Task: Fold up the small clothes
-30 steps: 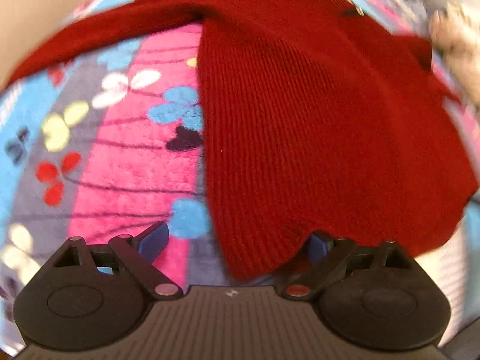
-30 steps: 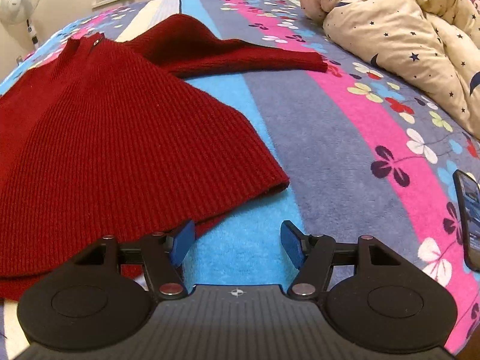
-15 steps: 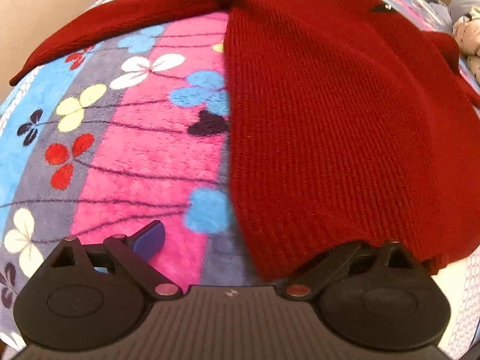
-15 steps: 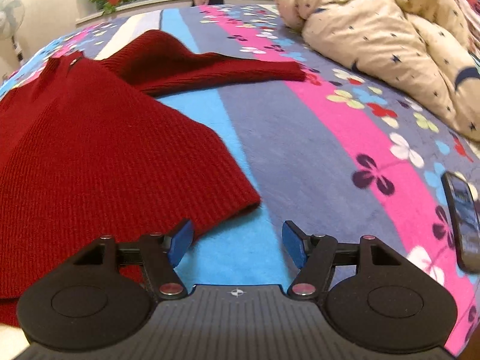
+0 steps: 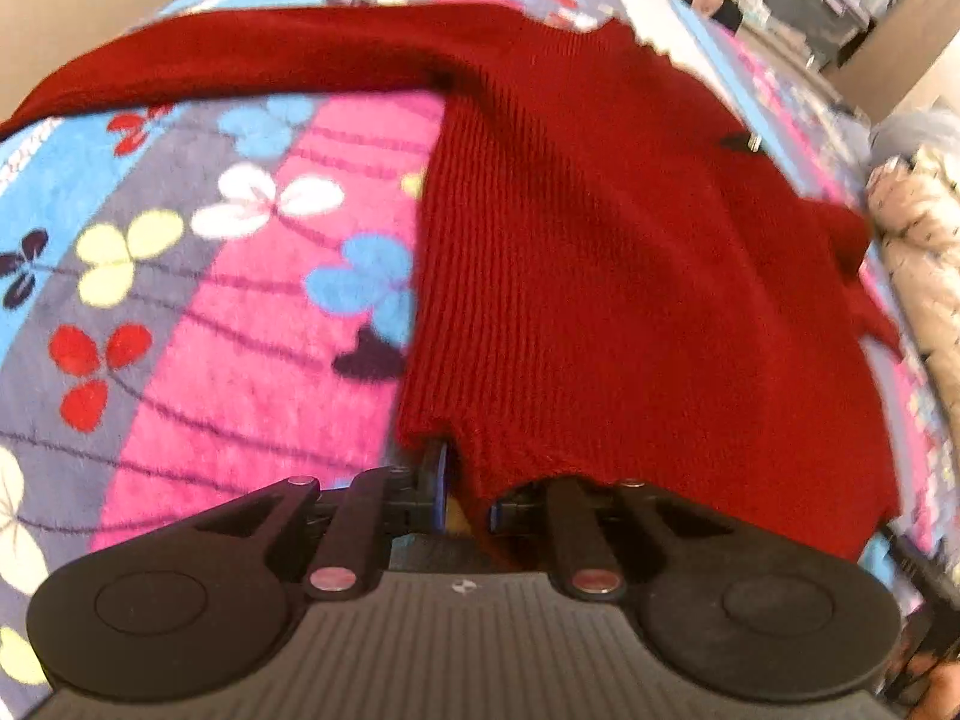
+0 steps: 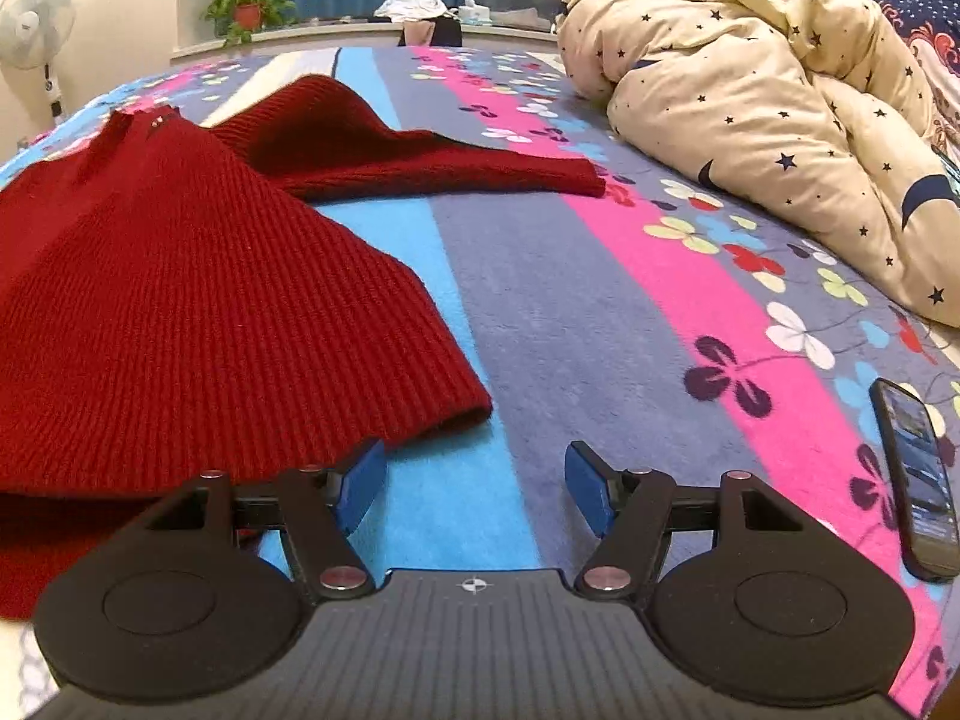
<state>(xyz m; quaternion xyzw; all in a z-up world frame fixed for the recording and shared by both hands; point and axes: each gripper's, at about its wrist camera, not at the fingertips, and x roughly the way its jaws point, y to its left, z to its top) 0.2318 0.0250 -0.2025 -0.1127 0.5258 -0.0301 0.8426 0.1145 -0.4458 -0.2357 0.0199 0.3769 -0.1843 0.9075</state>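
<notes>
A dark red knitted sweater [image 5: 630, 276] lies spread on the flowered bedspread [image 5: 240, 360], one sleeve stretched to the far left. My left gripper [image 5: 465, 492] is shut on the sweater's near hem corner, with fabric bunched between its blue pads. In the right wrist view the sweater [image 6: 180, 312] lies at the left, its other sleeve [image 6: 432, 162] reaching right. My right gripper [image 6: 477, 486] is open and empty, just right of the sweater's hem corner, its left pad beside the knit edge.
A cream star-print duvet [image 6: 780, 120] is heaped at the right of the bed. A phone [image 6: 918, 468] lies on the bedspread [image 6: 570, 300] near my right gripper. A fan [image 6: 36, 24], potted plant [image 6: 246, 6] and storage box stand beyond the bed.
My left gripper has closed on the sweater's hem corner; it was open before. My right gripper stays open and has shifted slightly along the hem.
</notes>
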